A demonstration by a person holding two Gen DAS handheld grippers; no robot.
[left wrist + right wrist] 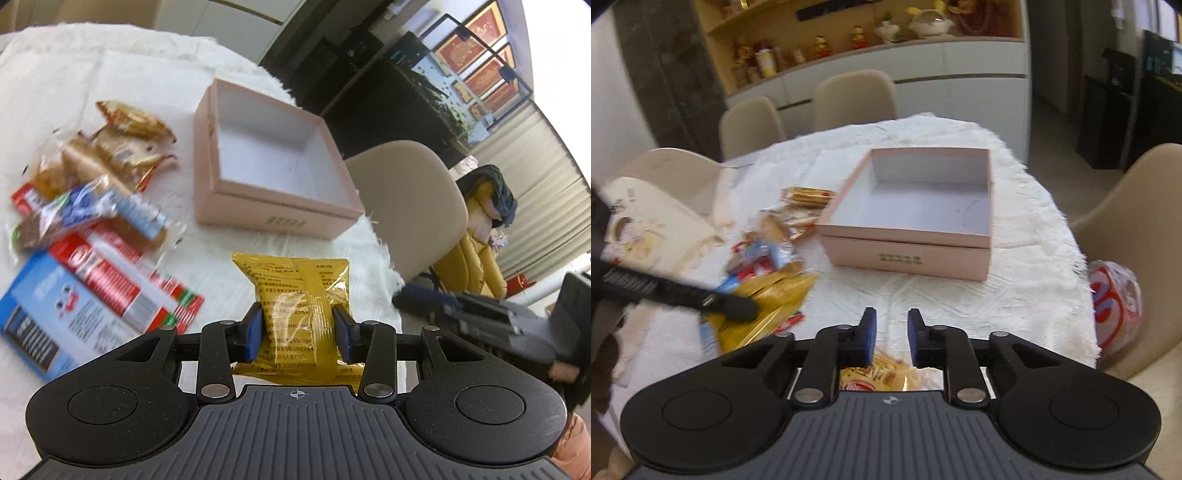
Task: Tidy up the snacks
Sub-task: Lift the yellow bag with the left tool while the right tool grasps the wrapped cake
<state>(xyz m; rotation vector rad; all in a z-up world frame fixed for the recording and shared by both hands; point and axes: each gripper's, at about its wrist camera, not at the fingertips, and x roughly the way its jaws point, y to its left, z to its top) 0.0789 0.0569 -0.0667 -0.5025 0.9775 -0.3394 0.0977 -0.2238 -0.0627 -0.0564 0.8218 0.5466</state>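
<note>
One pink box (236,206); left gripper (300,328) clamps one yellow packet (299,295); right gripper (891,334) closed, snack (882,376) mostly hidden; blurred pile (92,192) uncountable.

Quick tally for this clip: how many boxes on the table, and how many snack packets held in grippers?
Pink box: 1
Packets held: 2, yellow packet in left gripper, orange packet in right gripper
Total: 3
</note>
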